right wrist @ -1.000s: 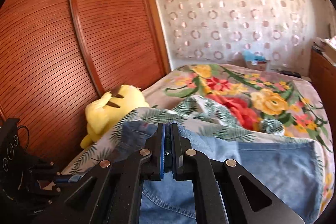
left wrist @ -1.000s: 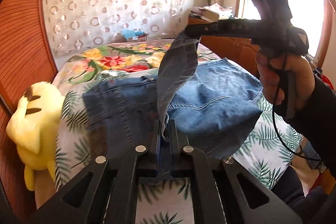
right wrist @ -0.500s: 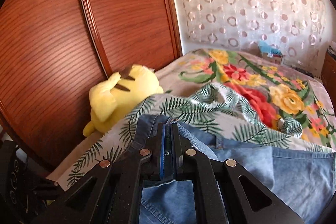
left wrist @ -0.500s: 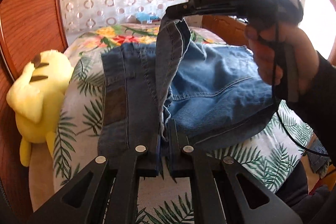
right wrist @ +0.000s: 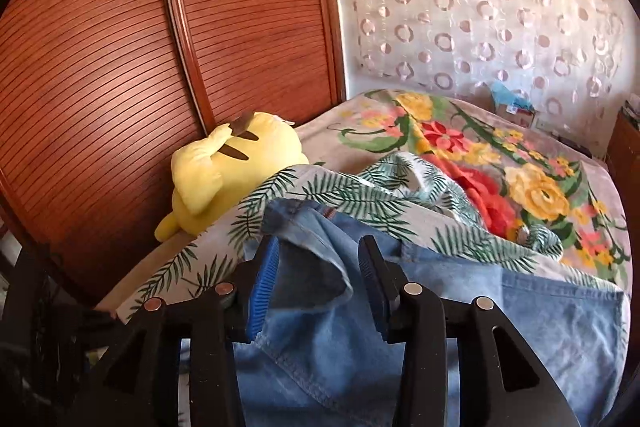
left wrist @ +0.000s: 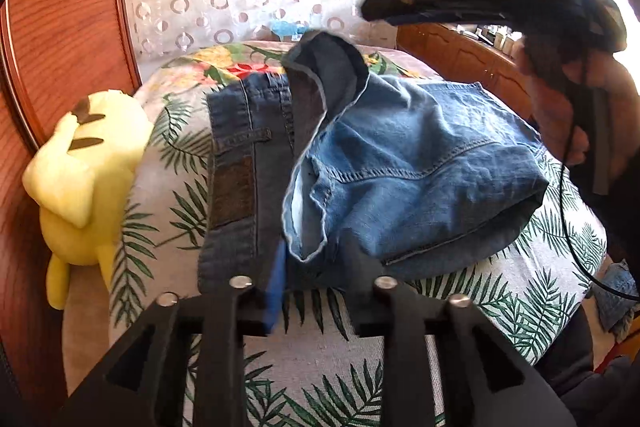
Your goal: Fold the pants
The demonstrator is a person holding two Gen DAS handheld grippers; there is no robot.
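Blue denim pants (left wrist: 400, 171) lie folded on the bed, and the hem just folded over (left wrist: 320, 115) rests loosely on top near the waistband. My left gripper (left wrist: 316, 283) is open just above the pants' near edge and holds nothing. My right gripper (right wrist: 316, 283) is open above the cloth's hem (right wrist: 312, 247) in the right wrist view. In the left wrist view it shows blurred at the upper right (left wrist: 372, 9), above the pants, held by a hand.
A yellow plush toy (left wrist: 80, 179) lies at the bed's left edge against a brown slatted wardrobe (right wrist: 120, 47). The leaf-print sheet (left wrist: 520, 287) and floral blanket (right wrist: 500, 179) cover the bed. A wooden dresser (left wrist: 460, 59) stands at the right.
Both grippers have opened and let go of the denim hem. The lifted cloth has dropped onto the folded pants. The right gripper has pulled up and away.
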